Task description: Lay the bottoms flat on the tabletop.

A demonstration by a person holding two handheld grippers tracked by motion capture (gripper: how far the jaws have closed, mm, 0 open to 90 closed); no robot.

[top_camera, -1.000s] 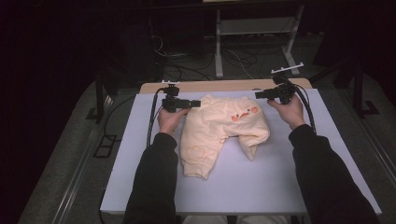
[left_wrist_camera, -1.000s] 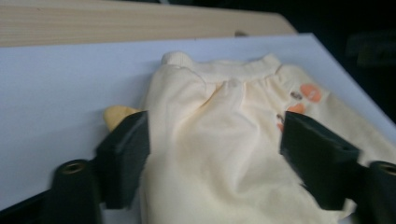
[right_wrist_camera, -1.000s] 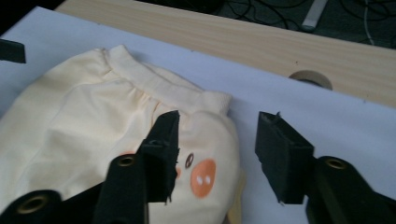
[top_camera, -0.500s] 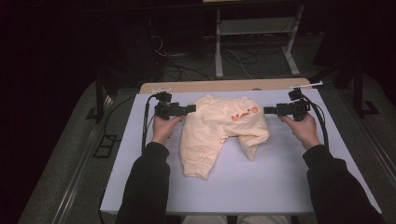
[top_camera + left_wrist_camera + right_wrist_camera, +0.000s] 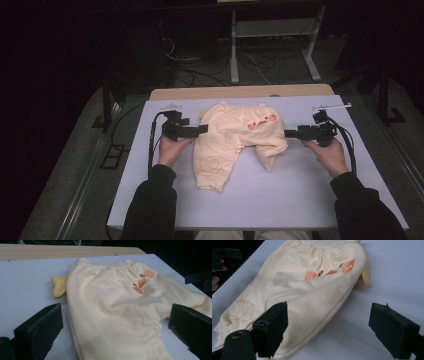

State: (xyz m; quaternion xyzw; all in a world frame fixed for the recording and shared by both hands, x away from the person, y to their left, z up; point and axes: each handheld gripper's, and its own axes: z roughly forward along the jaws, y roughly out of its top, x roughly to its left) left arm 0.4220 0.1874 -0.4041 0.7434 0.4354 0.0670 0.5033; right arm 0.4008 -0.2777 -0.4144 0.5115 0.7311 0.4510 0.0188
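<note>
High view, largest first: white rectangular tabletop [image 5: 300, 200] takes the lower centre of the frame, dark floor around it. Pale yellow baby trousers with an orange duck face [image 5: 235, 140] lie flat at the table's middle, waistband toward the top of the frame, two legs running down; the longer leg points toward the lower left, the shorter one bends off to the lower right. Long axis of the garment runs roughly top to bottom in this view.

Relation that matters: the trousers sit between the two tools, each pointing inward at a side edge near the waist. Left gripper [image 5: 200, 131] is at the garment's left edge, its tip just beside the cloth; right gripper [image 5: 292, 133] is at the right edge, tip just beside the short leg. Both look about equally near; a re-grasp from either side seems open.

Left gripper view: both black jaws stand wide apart at the lower corners, the yellow fabric [image 5: 112, 315] spread in the gap ahead, neither pad pressing it. Its jaws have just been opening, nothing between them.

Right gripper view: jaws also wide, though a shade less; the trousers [image 5: 312, 297] lie ahead and to the left, the left pad close over the cloth edge, contact not certain. These jaws have likewise just been opening, empty
</note>
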